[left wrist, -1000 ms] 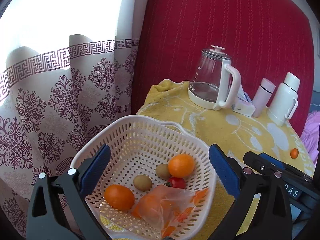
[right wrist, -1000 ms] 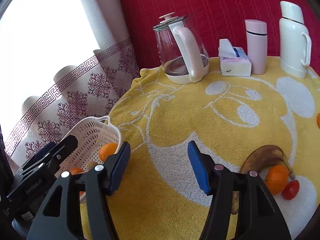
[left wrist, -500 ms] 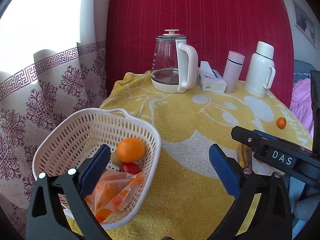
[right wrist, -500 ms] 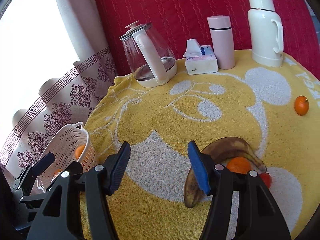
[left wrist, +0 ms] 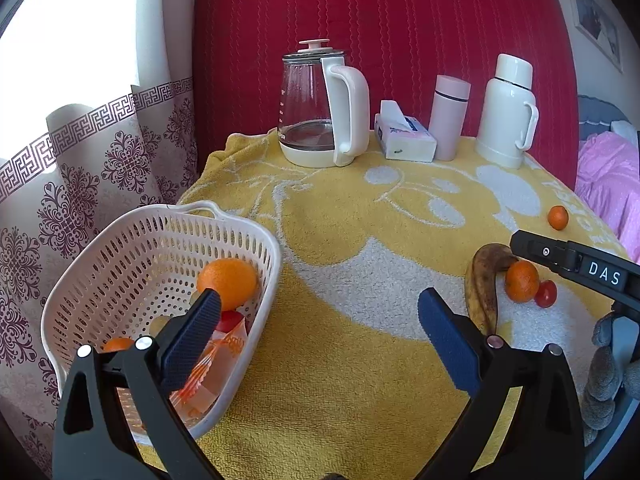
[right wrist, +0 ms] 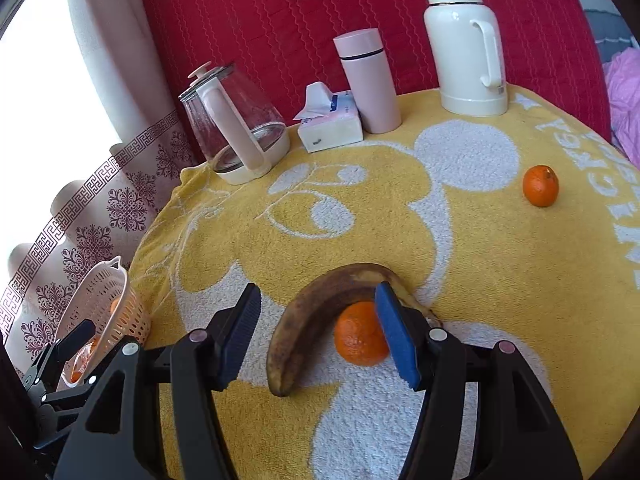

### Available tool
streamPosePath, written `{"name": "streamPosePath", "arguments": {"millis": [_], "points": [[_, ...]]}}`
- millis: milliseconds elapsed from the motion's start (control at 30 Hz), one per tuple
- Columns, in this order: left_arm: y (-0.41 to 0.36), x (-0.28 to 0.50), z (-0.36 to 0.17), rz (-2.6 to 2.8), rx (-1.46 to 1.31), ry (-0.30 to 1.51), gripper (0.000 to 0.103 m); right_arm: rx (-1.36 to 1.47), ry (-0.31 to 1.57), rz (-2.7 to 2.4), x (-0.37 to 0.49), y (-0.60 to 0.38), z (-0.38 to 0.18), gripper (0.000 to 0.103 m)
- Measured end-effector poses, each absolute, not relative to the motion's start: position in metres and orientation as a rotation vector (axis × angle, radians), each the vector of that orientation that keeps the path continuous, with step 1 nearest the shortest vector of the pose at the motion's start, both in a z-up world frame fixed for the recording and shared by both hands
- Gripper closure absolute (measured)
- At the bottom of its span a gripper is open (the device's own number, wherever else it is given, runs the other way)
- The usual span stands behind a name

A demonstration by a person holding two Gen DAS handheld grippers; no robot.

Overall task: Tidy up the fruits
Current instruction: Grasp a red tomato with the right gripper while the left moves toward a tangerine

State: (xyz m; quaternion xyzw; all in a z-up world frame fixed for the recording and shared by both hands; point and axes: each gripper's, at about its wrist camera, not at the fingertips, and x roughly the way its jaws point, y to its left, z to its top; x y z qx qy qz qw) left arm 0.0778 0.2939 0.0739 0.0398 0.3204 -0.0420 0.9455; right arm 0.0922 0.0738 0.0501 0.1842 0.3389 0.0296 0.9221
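Change: your right gripper (right wrist: 318,334) has swung away from the basket (left wrist: 120,248) and now hangs right over the banana (right wrist: 304,320). Your left gripper (left wrist: 318,340) has turned off the basket too.
Meaning: I think the banana is your next pick.
Right gripper: wide open, holding nothing. The banana lies between its fingers, and the orange (right wrist: 360,338) peeks out by the right finger.
Left gripper: wide open, empty. The basket is by its left finger.
Basket: a big orange (left wrist: 227,283), a red tomato (left wrist: 229,320), a plastic bag (left wrist: 212,364) and one more orange low down.
Still out: a small orange (right wrist: 540,185) far ahead on your right, and a tomato (left wrist: 546,294) by the banana.
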Motion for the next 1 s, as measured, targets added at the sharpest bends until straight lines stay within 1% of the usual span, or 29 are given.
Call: {"name": "streamPosePath", "arguments": {"millis": [233, 433, 500, 567, 667, 733, 833, 1000], "points": [[0.284, 0.078, 0.068, -0.089, 0.107, 0.661, 0.003, 0.414, 0.731, -0.012, 0.077, 0.033, 0.036, 0.043], [0.279, 0.076, 0.067, -0.082, 0.133, 0.651, 0.003, 0.388, 0.781, -0.025, 0.074, 0.030, 0.026, 0.044], [0.279, 0.075, 0.067, -0.084, 0.133, 0.647, 0.003, 0.364, 0.788, -0.013, 0.074, 0.034, 0.026, 0.047], [0.278, 0.075, 0.067, -0.085, 0.135, 0.648, 0.003, 0.333, 0.809, -0.011, 0.074, 0.039, 0.023, 0.054], [0.277, 0.074, 0.068, -0.085, 0.138, 0.646, 0.003, 0.347, 0.839, -0.008, 0.077, 0.037, 0.017, 0.060], [0.277, 0.074, 0.068, -0.085, 0.136, 0.646, 0.003, 0.368, 0.857, -0.005, 0.079, 0.034, 0.014, 0.062], [0.277, 0.074, 0.067, -0.084, 0.138, 0.646, 0.003, 0.360, 0.878, 0.004, 0.086, 0.033, 0.011, 0.063], [0.276, 0.074, 0.069, -0.081, 0.140, 0.646, 0.003, 0.290, 0.887, 0.015, 0.089, 0.040, 0.014, 0.073]]}}
